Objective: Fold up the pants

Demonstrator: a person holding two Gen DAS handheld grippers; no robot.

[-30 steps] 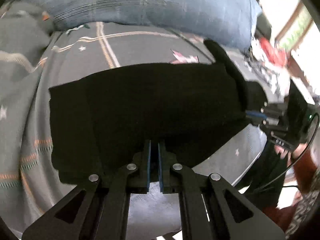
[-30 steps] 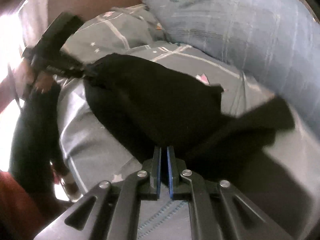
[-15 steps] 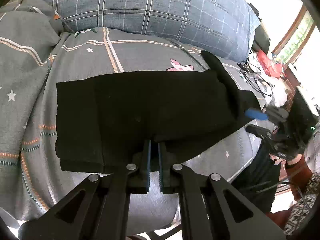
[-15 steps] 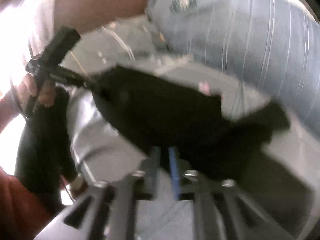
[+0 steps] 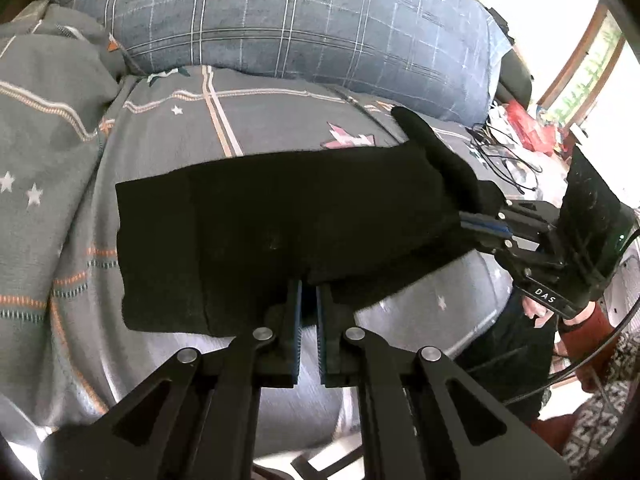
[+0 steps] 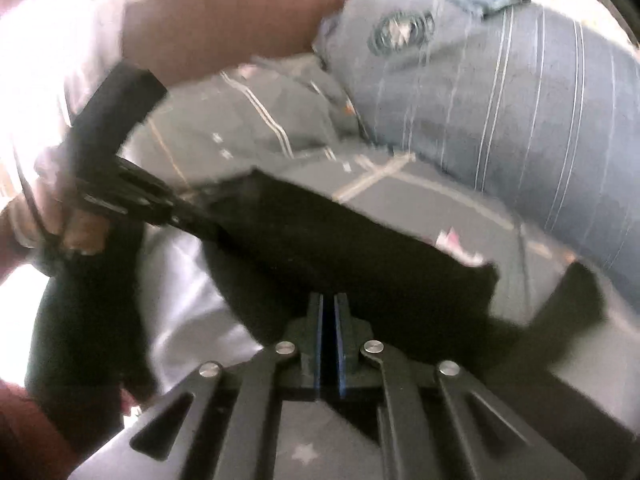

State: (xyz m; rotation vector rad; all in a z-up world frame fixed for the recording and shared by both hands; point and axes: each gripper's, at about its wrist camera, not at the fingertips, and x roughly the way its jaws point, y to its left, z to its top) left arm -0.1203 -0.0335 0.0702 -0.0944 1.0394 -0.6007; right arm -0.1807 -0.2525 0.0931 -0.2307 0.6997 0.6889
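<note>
Both tongs sit nipped shut on the near hem of the black fabric pants (image 5: 280, 224): left gripper (image 5: 308, 300) mid-edge, right gripper (image 5: 464, 222) at the end. Best carry them together, level, over the grey star-print bedspread (image 5: 168, 128).

Bed in grey star-patterned cover (image 5: 280, 120), folded black pants (image 5: 280, 216) on it, blue plaid pillow (image 5: 304, 20) behind

Black pants (image 5: 280, 224), folded into a broad flat band across the grey patterned bedding (image 5: 248, 120). Left end squared off and doubled over — right end bunched, one narrow strip sticking up beyond the fold.
</note>
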